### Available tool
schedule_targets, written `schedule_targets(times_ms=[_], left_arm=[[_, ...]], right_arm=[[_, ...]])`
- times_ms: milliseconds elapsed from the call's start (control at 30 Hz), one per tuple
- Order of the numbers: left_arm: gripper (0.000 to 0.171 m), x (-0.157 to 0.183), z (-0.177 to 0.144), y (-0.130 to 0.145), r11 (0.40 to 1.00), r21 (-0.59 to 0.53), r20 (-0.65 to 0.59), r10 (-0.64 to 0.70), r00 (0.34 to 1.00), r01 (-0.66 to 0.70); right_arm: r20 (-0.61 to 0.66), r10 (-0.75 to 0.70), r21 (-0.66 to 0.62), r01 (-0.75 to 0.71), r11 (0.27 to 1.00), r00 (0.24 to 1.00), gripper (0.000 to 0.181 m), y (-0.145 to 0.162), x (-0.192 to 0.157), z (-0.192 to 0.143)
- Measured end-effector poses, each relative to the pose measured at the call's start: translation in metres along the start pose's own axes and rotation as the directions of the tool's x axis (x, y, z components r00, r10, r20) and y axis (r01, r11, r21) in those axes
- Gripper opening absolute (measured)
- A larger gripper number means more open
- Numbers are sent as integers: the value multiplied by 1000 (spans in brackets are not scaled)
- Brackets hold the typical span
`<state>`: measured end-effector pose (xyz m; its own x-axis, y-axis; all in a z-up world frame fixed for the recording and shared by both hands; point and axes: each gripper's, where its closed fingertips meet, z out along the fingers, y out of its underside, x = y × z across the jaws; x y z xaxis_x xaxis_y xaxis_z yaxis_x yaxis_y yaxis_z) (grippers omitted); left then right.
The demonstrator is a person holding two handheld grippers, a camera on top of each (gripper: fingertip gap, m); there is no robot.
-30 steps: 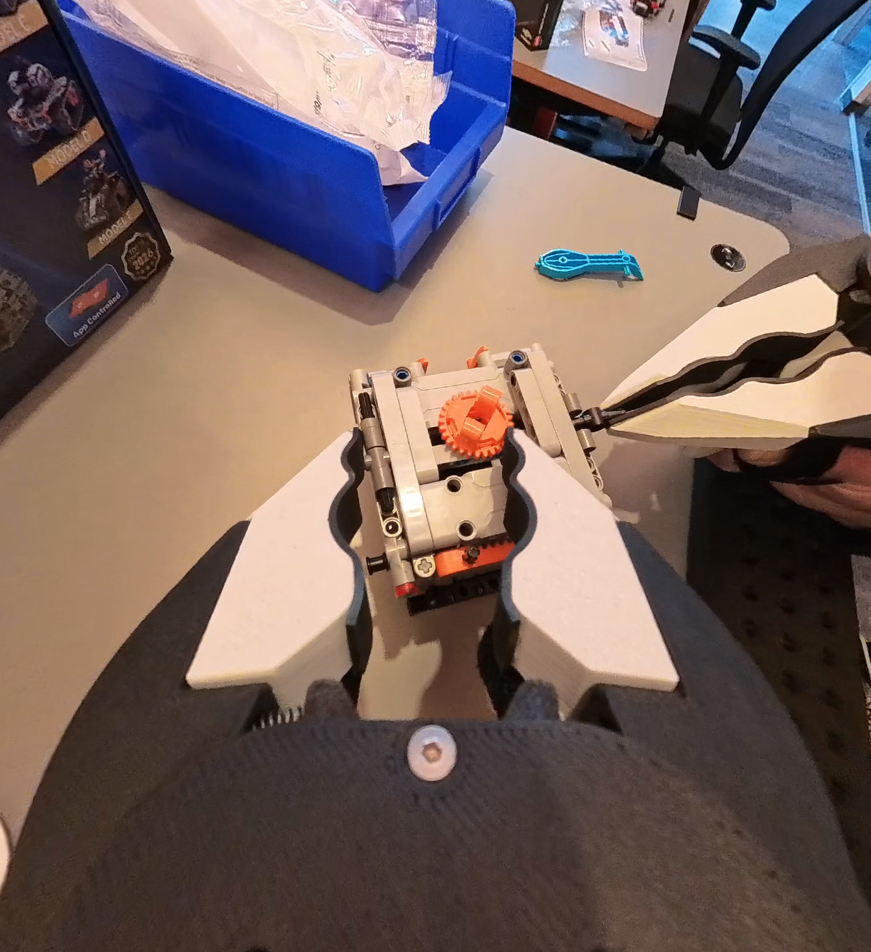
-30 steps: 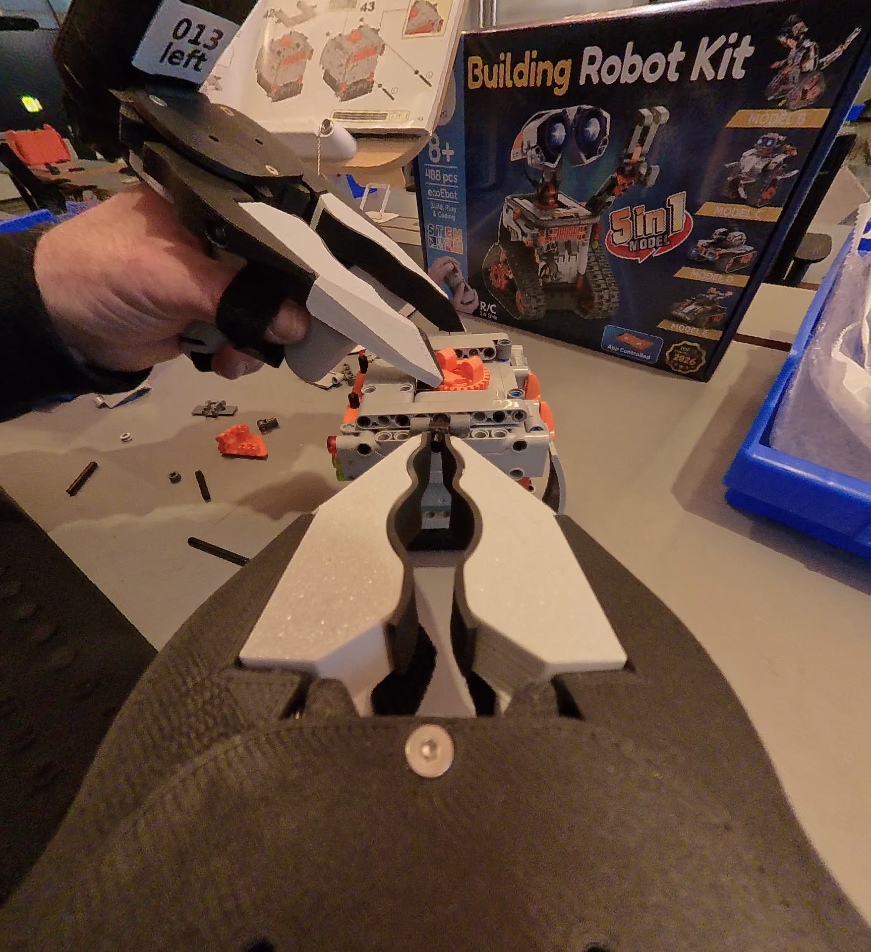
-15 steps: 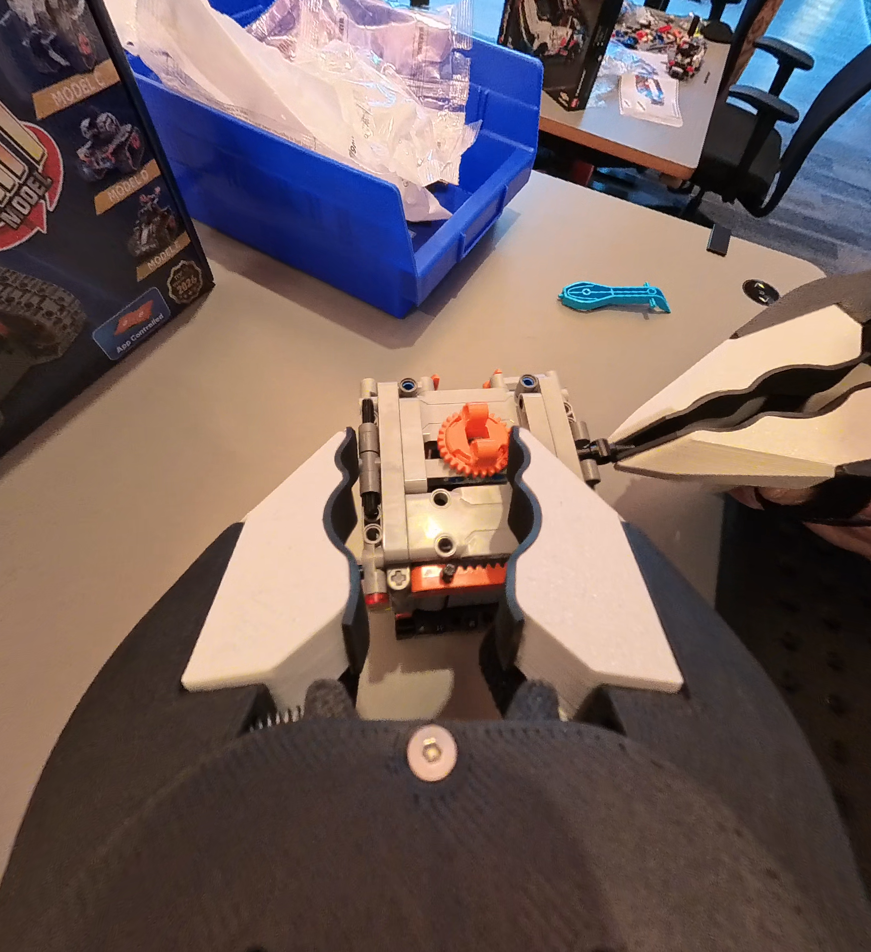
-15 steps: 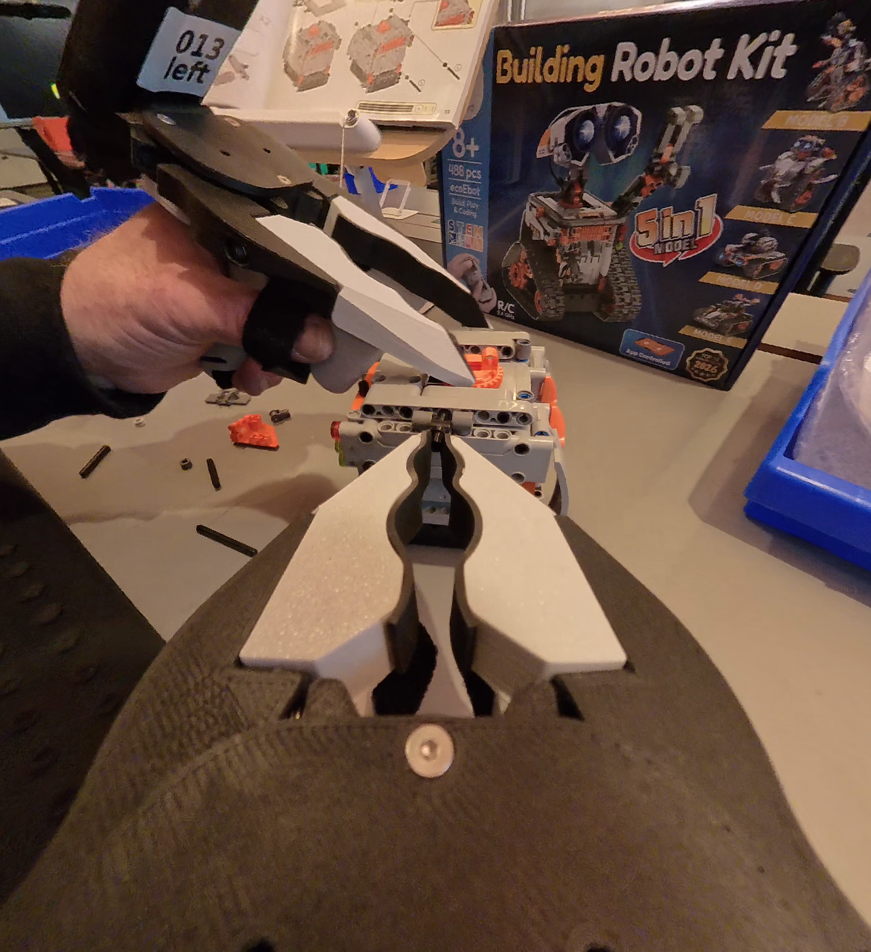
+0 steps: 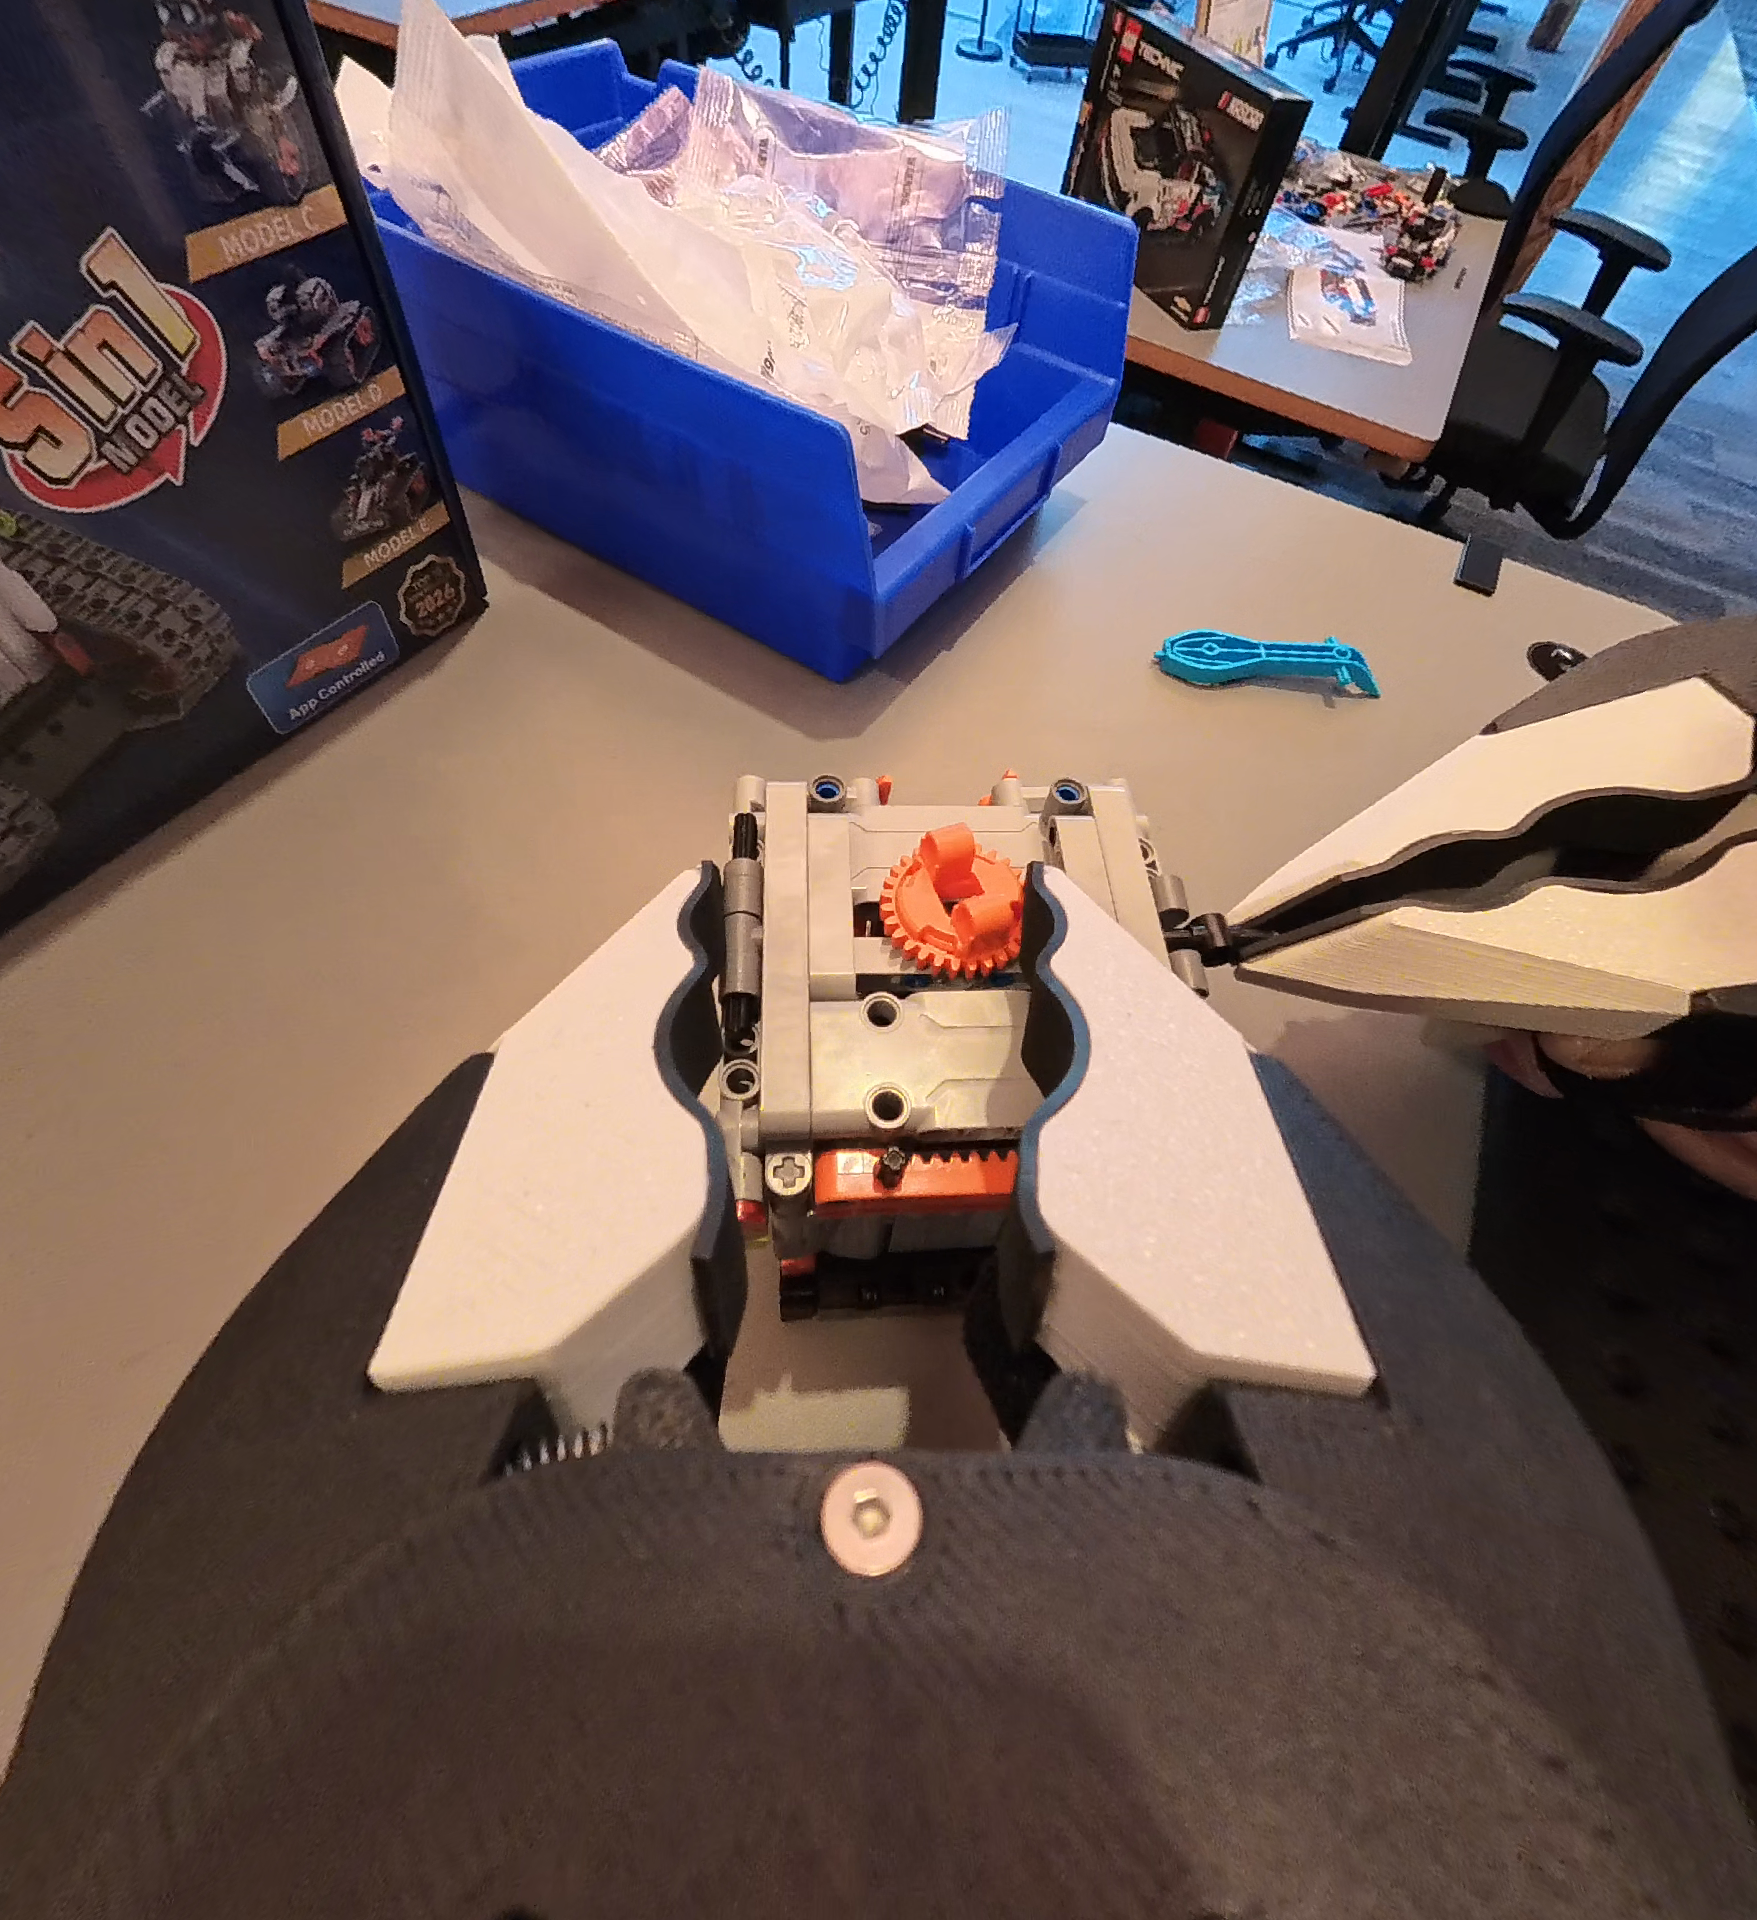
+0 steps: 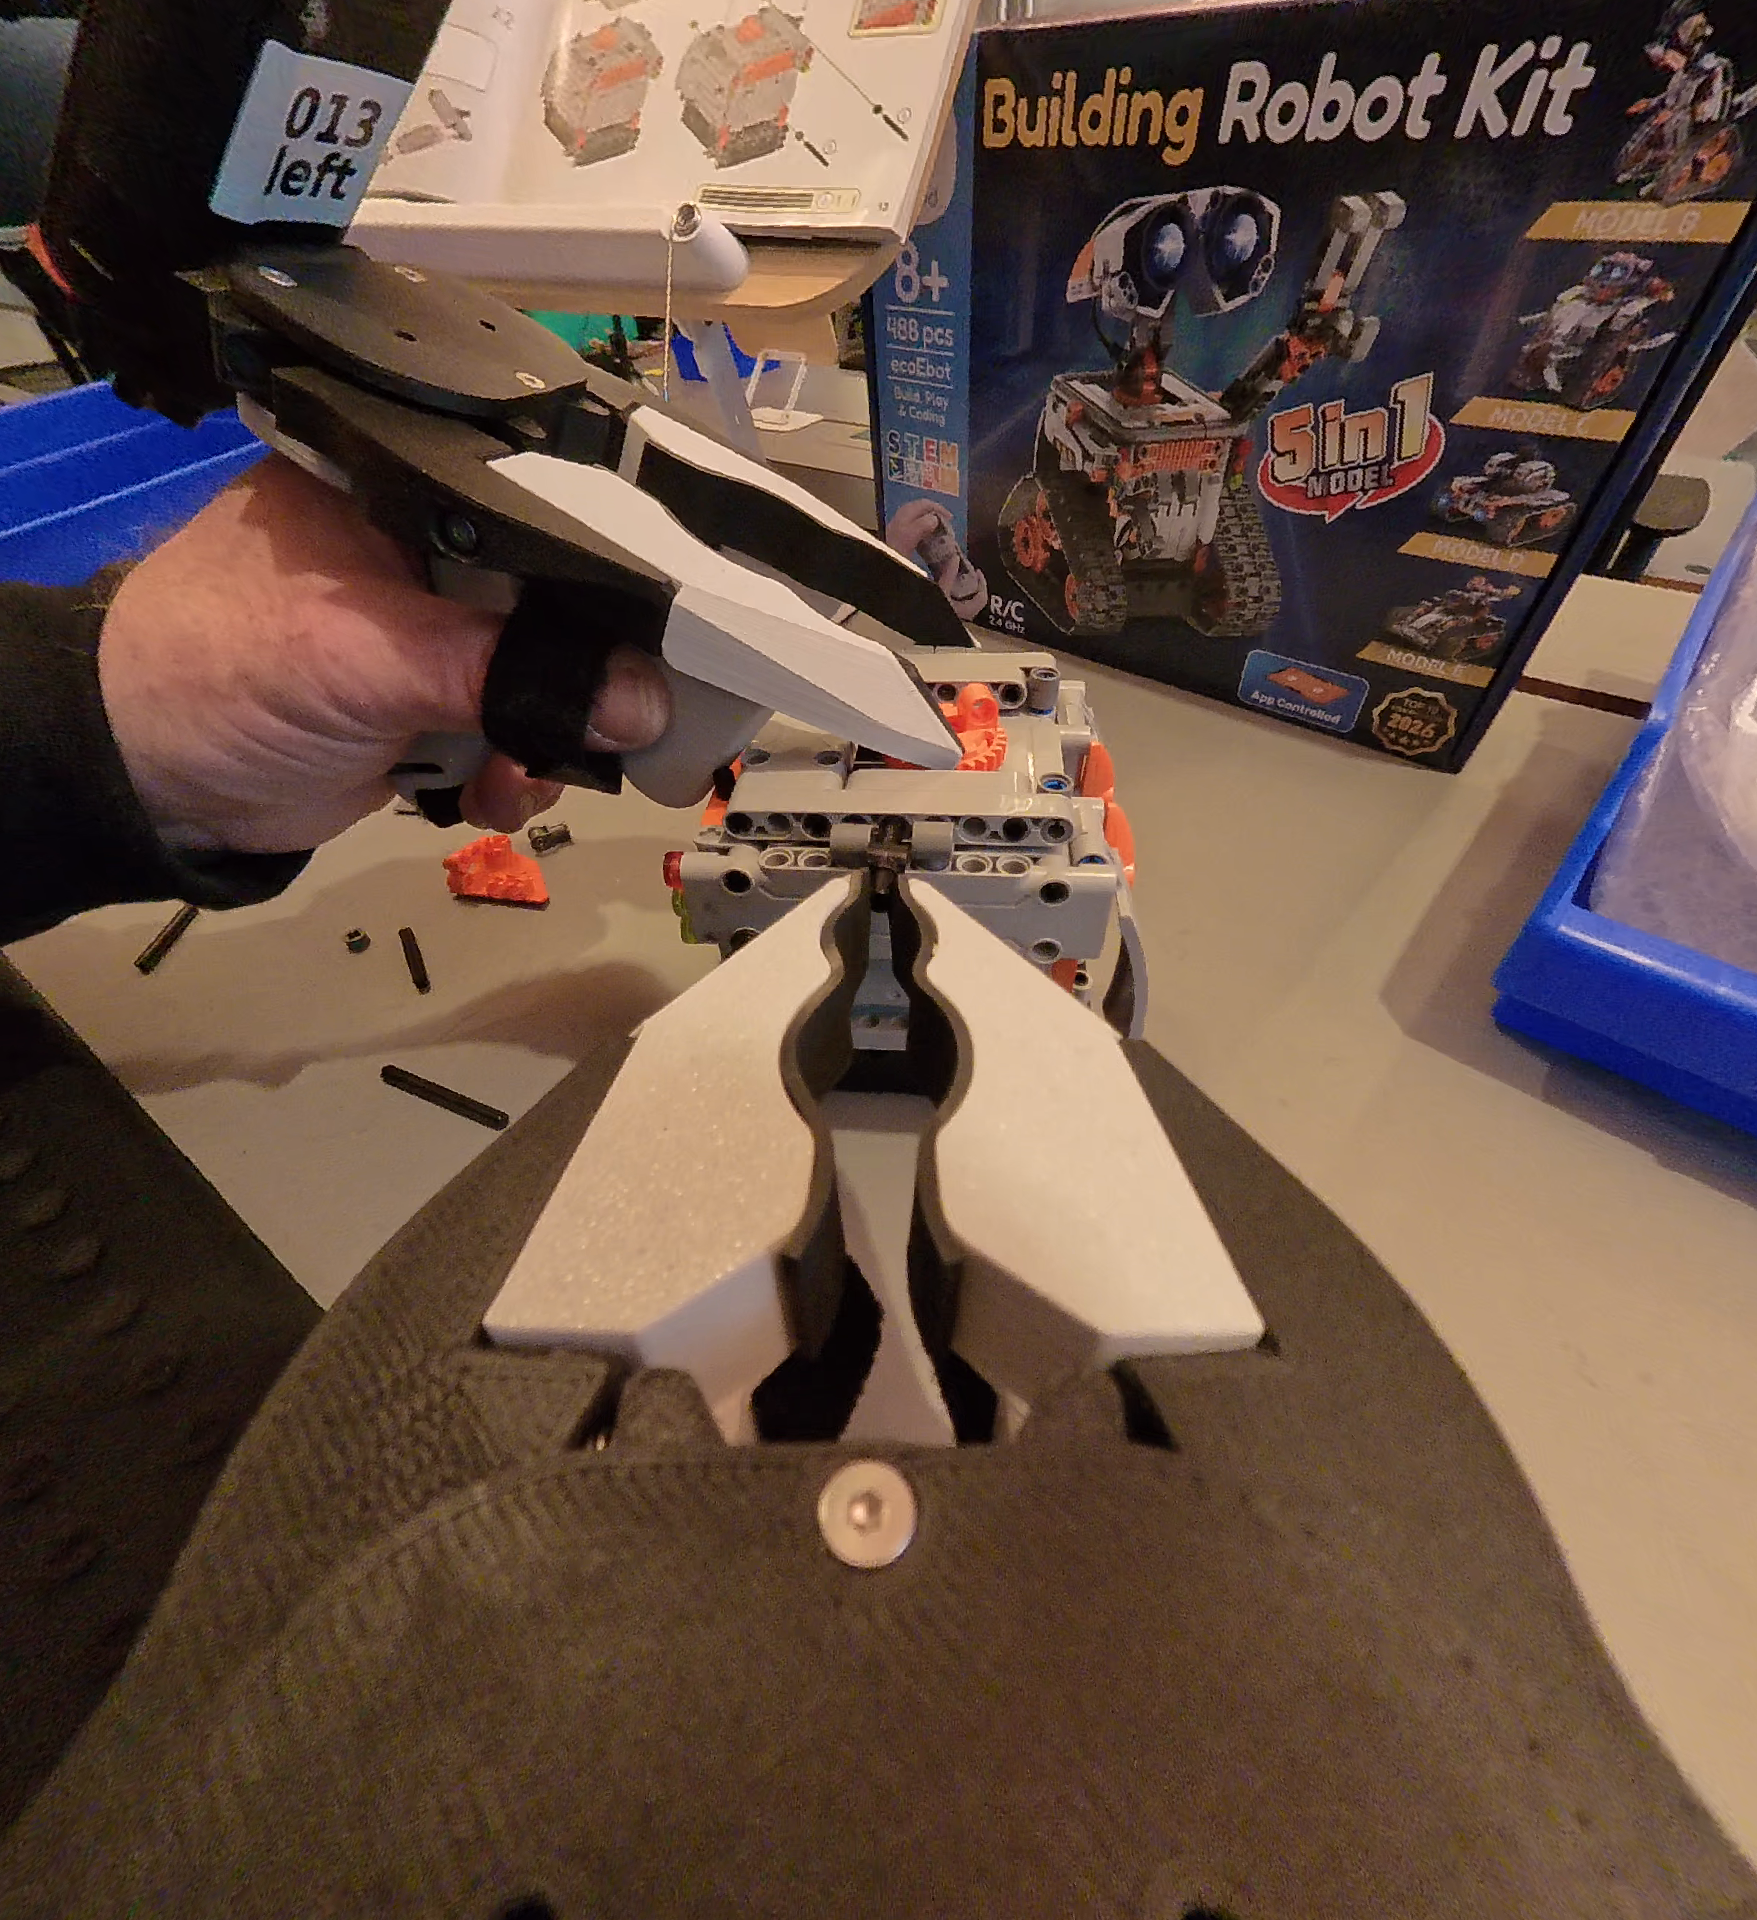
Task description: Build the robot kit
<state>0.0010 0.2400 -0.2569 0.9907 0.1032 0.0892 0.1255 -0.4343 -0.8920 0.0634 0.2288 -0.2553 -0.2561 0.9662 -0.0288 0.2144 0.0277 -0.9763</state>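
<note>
Grey-and-orange brick model (image 5: 915, 1029) upright on a pale grey surface (image 5: 438, 935), near its middle. Left tongs (image 5: 869, 914) spread around the model from above, one finger (image 5: 593, 1122) against each flank, apparently bracing it so it cannot slide or twist; firm squeeze or mere contact, cannot tell. Orange gear (image 5: 952, 899) on the model's top, left uncovered between the fingertips.

Right tongs (image 6: 879, 883) coming in level from the side, pressed almost together, pinching a small black pin (image 5: 1206, 930) that juts from the model's side beam at its centre hole. Low, horizontal approach in line with the pin's axis, as suits seating or pulling it. Pin partly hidden by the tips, so depth in the hole unclear.

Behind the model, a dark kit box (image 6: 1373, 364) standing on edge and an open instruction booklet (image 6: 666, 114) propped on a stand, facing the work for reference. Blue bin (image 5: 749, 416) of crumpled clear bags (image 5: 749, 239) beside the box. Teal plastic tool (image 5: 1263, 660) lying apart on the surface. Loose black pins (image 6: 417, 956) and an orange part (image 6: 495, 873) scattered near the bare hand (image 6: 282, 665) gripping the left tongs' handle.
</note>
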Motion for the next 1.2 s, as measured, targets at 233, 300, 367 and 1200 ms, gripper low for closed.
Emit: schedule_targets(times_ms=[233, 300, 367, 1200], left_arm=[[55, -1, 0, 0, 1000, 12, 4, -9, 1000, 9], [55, -2, 0, -1, 1000, 16, 11, -20, 1000, 19], [55, -2, 0, 0, 1000, 15, 16, -13, 1000, 13], [56, 1, 4, -1, 1000, 22, 26, -9, 1000, 8]], right_arm=[[26, -20, -4, 21, 1000, 999, 0, 0, 1, 1], [19, -24, -11, 24, 1000, 1000, 0, 0, 3, 2], [-8, -40, -21, 39, 999, 999, 0, 0, 3, 1], [126, 16, -42, -11, 999, 992, 1, 0, 9, 4]])
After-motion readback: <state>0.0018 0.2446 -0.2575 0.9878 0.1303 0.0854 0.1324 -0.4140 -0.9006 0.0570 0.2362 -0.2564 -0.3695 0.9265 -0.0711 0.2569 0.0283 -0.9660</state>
